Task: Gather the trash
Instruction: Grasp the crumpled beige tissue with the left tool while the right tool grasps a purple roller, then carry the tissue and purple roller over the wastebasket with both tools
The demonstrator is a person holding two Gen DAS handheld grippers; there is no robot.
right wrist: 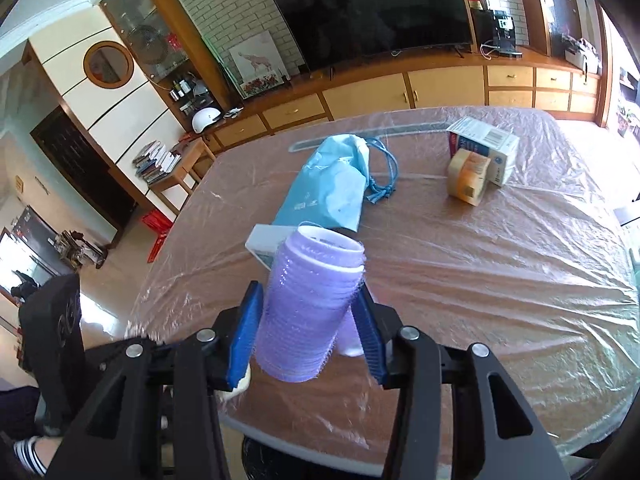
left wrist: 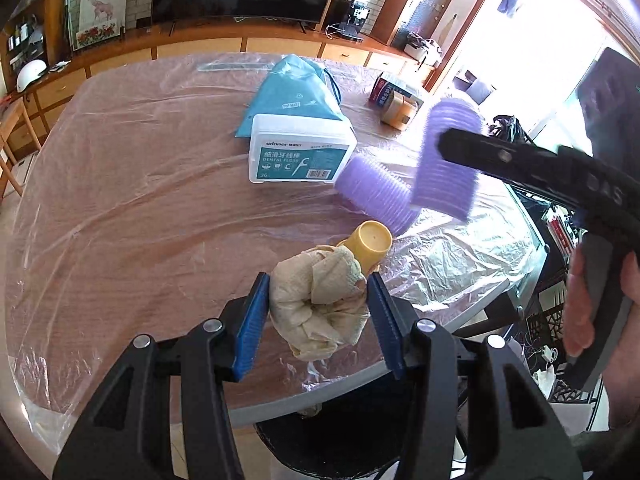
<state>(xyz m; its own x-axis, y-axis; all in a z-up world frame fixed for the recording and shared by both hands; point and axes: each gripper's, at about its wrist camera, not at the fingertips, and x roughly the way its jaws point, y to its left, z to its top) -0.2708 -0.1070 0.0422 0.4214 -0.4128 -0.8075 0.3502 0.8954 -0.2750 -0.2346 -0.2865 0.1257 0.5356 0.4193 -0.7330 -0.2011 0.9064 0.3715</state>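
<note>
My left gripper is shut on a crumpled beige paper towel, held over the table's near edge. A small yellow cup lies on the table just beyond it. My right gripper is shut on a purple hair roller and holds it above the table; it also shows in the left wrist view. A second purple roller lies on the table beside a white dental floss box. A dark round bin sits below the table edge.
The table is covered in clear plastic film. A blue drawstring bag, a tape roll and a small carton lie farther back. A TV and wooden cabinets stand beyond the table.
</note>
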